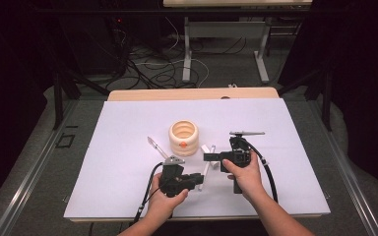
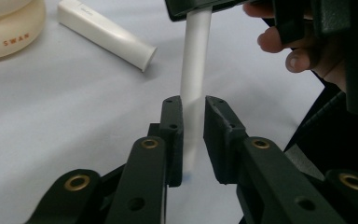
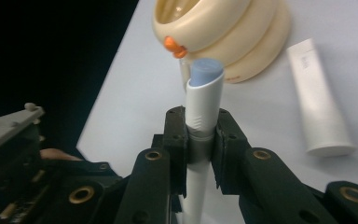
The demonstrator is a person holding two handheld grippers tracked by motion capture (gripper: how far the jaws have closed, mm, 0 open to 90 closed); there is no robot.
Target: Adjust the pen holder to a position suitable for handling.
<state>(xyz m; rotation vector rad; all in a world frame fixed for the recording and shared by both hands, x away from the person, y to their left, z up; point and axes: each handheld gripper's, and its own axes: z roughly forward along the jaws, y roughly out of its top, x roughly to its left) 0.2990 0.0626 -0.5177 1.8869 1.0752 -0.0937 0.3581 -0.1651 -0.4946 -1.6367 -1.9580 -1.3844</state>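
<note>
A white pen (image 1: 205,172) with a blue tip (image 3: 206,70) lies between both grippers over the white mat. My right gripper (image 1: 208,157) (image 3: 200,123) is shut on the pen's grey band just below the tip. My left gripper (image 1: 200,180) (image 2: 193,107) has its jaws closed against the pen's plain lower barrel (image 2: 195,60). A loose white cap (image 2: 107,35) (image 3: 319,102) rests on the mat near the cream ringed pot (image 1: 183,137) (image 3: 233,28).
A second slim pen (image 1: 154,146) lies left of the pot. The white mat (image 1: 128,162) covers the table, with bare room at left and right. The person's fingers (image 2: 298,51) wrap the right gripper. Cables and table legs stand on the floor beyond.
</note>
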